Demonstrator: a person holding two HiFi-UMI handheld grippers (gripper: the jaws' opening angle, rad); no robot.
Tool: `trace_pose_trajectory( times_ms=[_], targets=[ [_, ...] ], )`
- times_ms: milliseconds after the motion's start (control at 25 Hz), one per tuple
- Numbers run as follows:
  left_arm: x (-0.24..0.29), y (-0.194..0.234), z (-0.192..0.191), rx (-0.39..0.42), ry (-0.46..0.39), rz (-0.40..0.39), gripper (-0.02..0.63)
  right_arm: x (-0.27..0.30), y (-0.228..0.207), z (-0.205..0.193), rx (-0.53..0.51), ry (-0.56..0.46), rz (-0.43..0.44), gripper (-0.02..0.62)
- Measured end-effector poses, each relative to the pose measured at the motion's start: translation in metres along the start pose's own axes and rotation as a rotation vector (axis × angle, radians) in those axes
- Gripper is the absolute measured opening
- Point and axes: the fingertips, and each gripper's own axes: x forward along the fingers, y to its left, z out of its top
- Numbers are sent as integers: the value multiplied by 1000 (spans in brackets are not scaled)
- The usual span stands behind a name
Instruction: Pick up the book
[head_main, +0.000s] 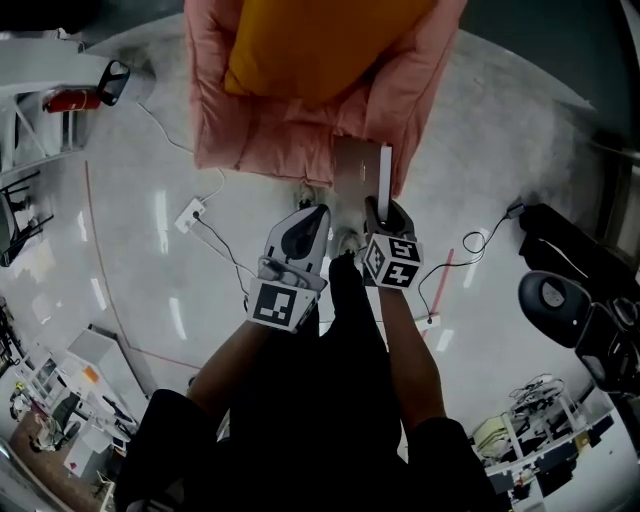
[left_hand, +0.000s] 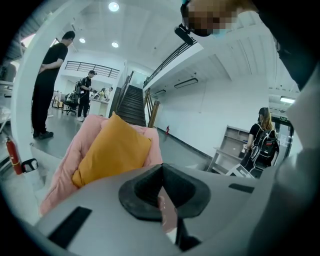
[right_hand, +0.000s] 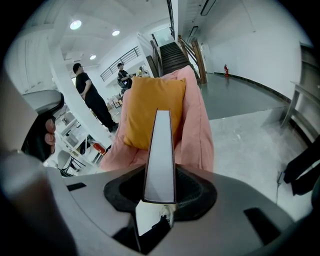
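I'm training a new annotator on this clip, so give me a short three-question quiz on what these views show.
1. True or false: the right gripper is shut on the book.
2. Multiple choice: the orange cushion rests on A) the bare floor, B) the pink seat, C) a shelf.
3. Short answer: what colour is the edge of the book that faces the camera in the right gripper view?

Key: 1 true; 2 B; 3 white.
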Motion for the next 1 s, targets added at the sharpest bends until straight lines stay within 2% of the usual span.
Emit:
trace_pose_trajectory(
  times_ms=[440, 1000],
  targets=[
    [-24, -31, 30, 8, -54, 13, 9, -56, 12, 37, -66, -84, 14, 146],
    [-78, -61, 56, 57, -116, 27, 9, -140, 45, 73, -142, -235, 50, 146]
  ],
)
